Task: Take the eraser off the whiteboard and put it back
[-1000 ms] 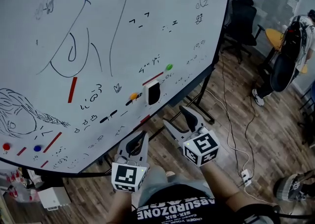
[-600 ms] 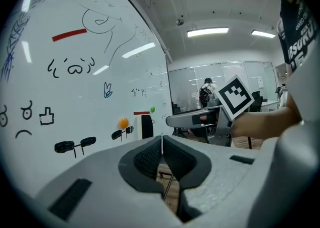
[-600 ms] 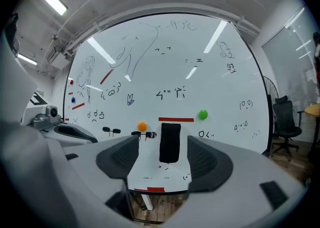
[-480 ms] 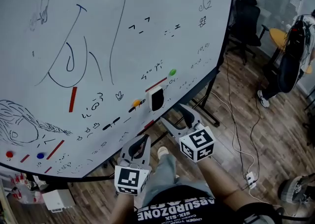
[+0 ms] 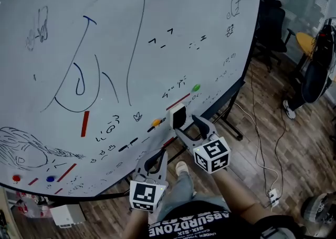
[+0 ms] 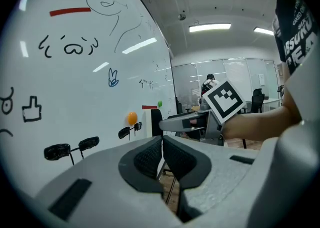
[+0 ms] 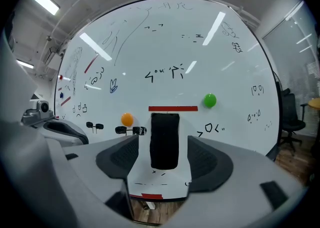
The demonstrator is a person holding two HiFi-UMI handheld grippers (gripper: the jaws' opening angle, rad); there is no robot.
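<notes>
Both grippers held out in front of the person, side by side.
The left gripper [image 5: 152, 160] sits lower and nearer the body, its jaws pressed together; the right gripper [image 5: 191, 127] reaches farther ahead on a bare forearm [image 5: 233, 193], its jaws spread wide apart.

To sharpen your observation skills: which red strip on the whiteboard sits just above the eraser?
The red strip directly over the eraser, beside the green magnet.
</notes>
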